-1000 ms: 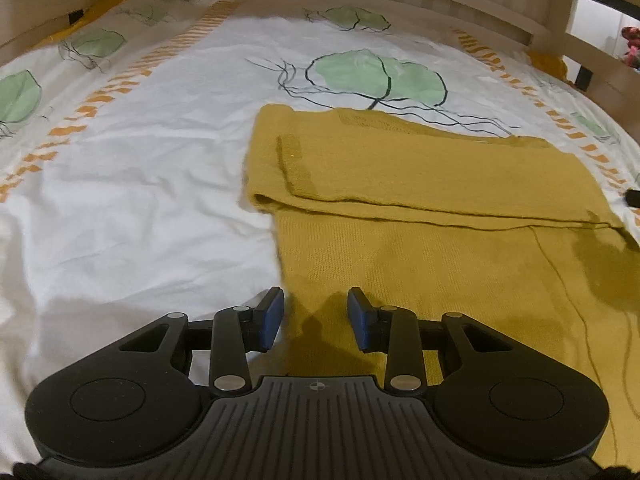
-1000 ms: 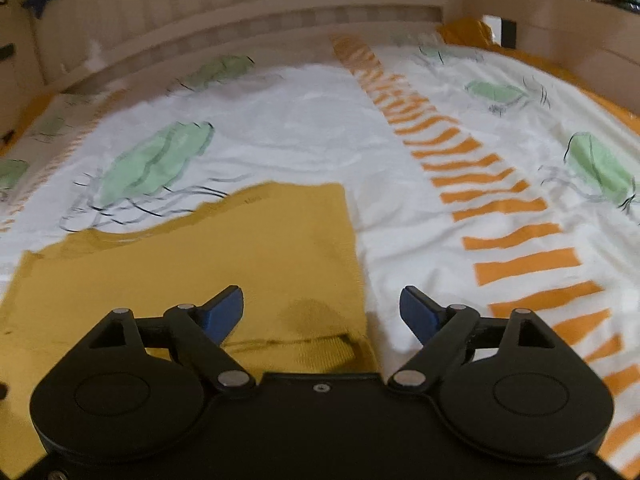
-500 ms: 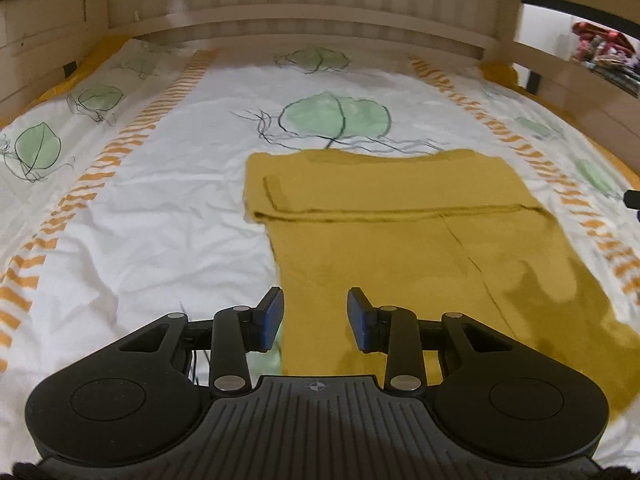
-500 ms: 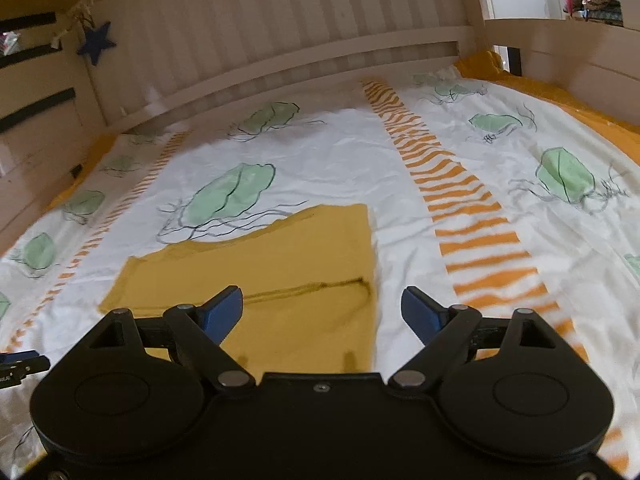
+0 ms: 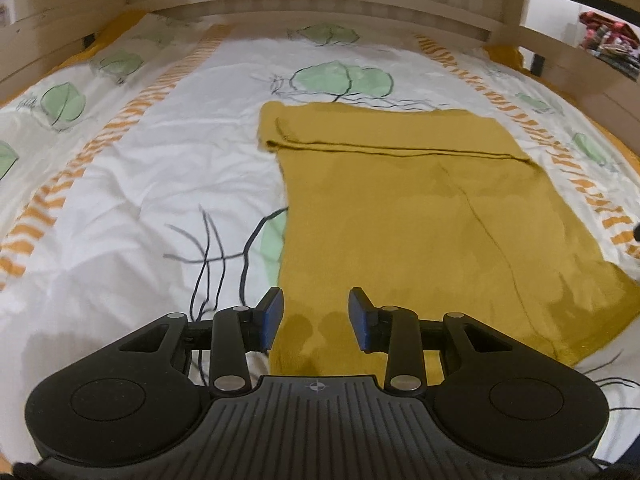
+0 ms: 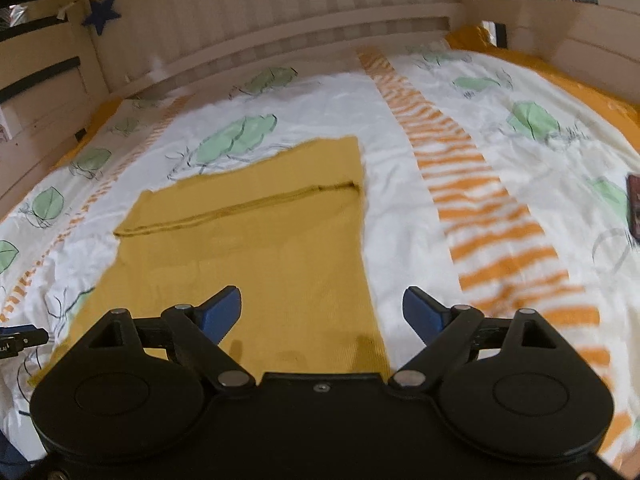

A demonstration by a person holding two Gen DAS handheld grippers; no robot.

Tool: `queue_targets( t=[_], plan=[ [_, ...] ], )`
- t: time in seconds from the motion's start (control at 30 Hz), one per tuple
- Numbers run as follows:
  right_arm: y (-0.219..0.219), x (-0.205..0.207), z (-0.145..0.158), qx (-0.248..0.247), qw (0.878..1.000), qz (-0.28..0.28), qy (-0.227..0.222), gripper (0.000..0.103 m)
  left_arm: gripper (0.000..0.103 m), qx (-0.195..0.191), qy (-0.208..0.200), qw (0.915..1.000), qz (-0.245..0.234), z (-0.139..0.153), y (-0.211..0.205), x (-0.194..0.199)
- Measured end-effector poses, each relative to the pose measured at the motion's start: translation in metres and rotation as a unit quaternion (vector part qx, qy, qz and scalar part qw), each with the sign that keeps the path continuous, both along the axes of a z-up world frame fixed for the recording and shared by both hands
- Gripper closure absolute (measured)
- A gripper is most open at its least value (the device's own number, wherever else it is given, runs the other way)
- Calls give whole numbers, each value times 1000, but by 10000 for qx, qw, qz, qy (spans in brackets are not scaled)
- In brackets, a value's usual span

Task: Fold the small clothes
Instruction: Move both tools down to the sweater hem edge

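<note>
Now you are angling both grippers down over the yellow cloth (image 5: 420, 220): left gripper (image 5: 316, 316) parted narrowly, right gripper (image 6: 322, 312) just opening wider, both empty.

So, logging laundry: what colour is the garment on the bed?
Mustard yellow garment, clearest in the left wrist view.

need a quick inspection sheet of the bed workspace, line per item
surface: white bedsheet with green leaf prints and orange striped bands, lightly wrinkled
job's things: mustard yellow garment lying flat, its far end folded over into a band across the top
clutter: dark flat object at the right edge of the right wrist view, too cut off to identify
grippers: left gripper open with a narrow gap, above the garment's near left corner, nothing between its fingers; right gripper open wide, its jaws have just been opening, above the garment's near right edge, holding nothing
cables: nothing seen
surroundings: pale wooden bed rails on the far and side edges; blue star hanging on the left rail
</note>
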State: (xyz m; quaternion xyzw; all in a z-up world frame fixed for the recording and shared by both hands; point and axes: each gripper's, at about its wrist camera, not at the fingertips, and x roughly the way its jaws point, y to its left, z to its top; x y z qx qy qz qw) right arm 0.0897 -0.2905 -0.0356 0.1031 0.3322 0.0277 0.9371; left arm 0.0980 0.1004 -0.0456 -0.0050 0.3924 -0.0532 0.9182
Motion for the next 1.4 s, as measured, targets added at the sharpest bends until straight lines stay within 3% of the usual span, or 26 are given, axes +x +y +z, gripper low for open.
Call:
queue_targets(
  t=[0.37,0.6,0.67,0.9,1.13,1.4],
  plan=[
    [4,-22,-22,-142,9995,-105,277,1,58,-142,266,9993,236,-23,4,-16],
    [4,-26,-31,-213,9988,-87,444,0,51,-89,348,9991,232,-28,3,-22],
    [4,-25,-32,-204,9987,-58,471,0,41,-148,393,9989,218,-30,2,-20],
    [6,-22,-37,-93,9984,32,551,0,34,-38,422,9990,131,-37,-6,-23],
    [14,-19,-42,-178,9977,214,611,0,15,-173,556,9983,-73,-44,-7,-12],
    [17,-17,-46,-158,9973,331,643,0,13,-349,705,9967,-208,-52,-6,-1]
  ],
)
